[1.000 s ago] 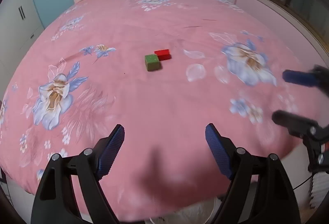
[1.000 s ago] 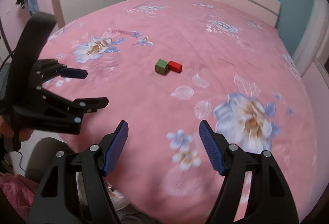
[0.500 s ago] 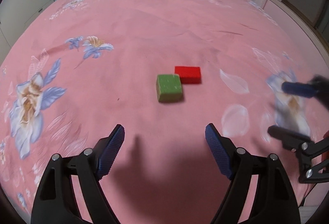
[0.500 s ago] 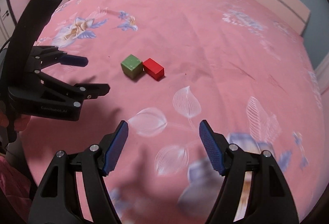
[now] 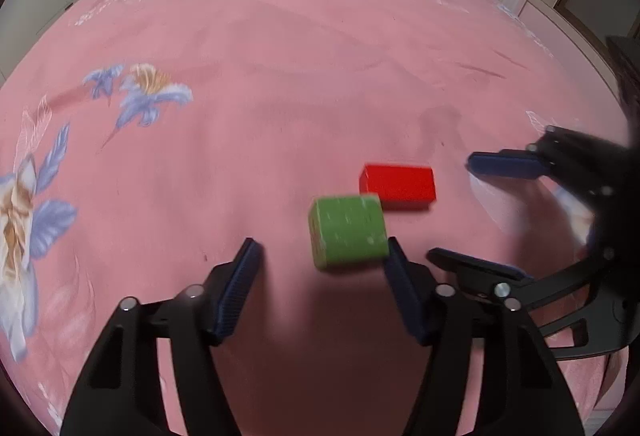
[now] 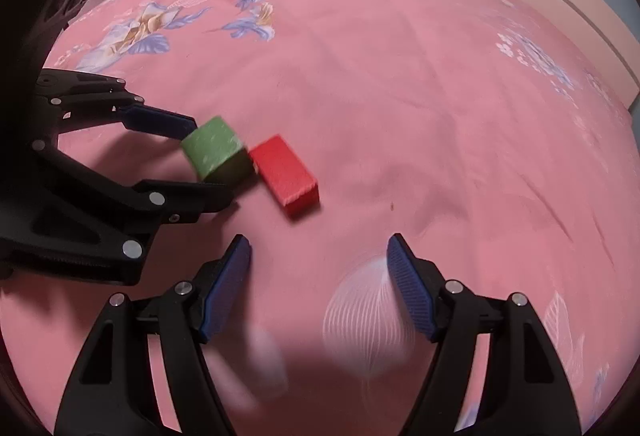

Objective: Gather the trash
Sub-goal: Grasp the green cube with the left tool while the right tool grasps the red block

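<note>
Two grippers, left [image 5: 320,256] and right [image 6: 318,256], jaws open; red block [image 5: 398,186] lies crosswise behind green cube [image 5: 347,230].

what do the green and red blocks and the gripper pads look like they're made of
Green block: probably painted wood, matte, with pale specks where the paint looks worn. Red block: likely the same, its paint even. Left gripper pads: blue, finely ribbed, probably rubber or soft plastic.
</note>
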The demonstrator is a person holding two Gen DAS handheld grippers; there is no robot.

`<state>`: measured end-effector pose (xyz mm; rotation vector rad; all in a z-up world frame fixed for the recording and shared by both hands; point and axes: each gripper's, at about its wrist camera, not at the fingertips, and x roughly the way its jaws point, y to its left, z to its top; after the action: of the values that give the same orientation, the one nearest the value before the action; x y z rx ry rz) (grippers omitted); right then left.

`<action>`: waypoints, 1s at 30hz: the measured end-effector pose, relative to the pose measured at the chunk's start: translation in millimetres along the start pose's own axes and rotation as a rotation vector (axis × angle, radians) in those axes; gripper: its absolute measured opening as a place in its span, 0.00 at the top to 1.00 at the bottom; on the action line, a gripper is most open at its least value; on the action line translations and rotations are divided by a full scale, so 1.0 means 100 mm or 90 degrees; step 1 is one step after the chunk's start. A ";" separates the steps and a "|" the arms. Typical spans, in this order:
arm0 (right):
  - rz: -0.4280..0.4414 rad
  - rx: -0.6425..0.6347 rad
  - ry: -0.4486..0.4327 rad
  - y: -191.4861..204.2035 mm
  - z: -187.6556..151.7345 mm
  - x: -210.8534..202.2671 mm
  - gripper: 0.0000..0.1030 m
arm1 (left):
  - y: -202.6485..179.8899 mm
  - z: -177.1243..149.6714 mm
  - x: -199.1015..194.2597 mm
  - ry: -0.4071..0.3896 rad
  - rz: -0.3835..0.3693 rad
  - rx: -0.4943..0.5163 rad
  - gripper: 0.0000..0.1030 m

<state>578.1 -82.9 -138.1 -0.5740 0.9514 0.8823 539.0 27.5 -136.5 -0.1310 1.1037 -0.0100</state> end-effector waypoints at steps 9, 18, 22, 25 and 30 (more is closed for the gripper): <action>0.028 -0.007 -0.024 0.00 0.28 0.20 0.49 | 0.16 0.12 0.05 0.005 -0.020 0.027 0.69; 0.032 0.026 -0.019 0.13 0.36 0.20 0.80 | 0.25 0.10 -0.02 0.007 -0.018 0.065 0.69; 0.012 0.050 -0.018 0.24 0.32 0.10 0.80 | 0.28 0.07 -0.12 0.004 -0.009 0.073 0.69; -0.002 0.071 -0.018 0.34 0.27 -0.03 0.80 | 0.30 0.02 -0.23 0.000 -0.001 0.083 0.69; -0.034 0.093 -0.016 0.57 0.19 -0.34 0.80 | 0.30 -0.08 -0.56 -0.019 0.019 0.112 0.69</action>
<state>528.5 -51.2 -101.9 -0.4607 0.9642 0.7639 505.2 60.5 -93.8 0.0426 1.0697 -0.0776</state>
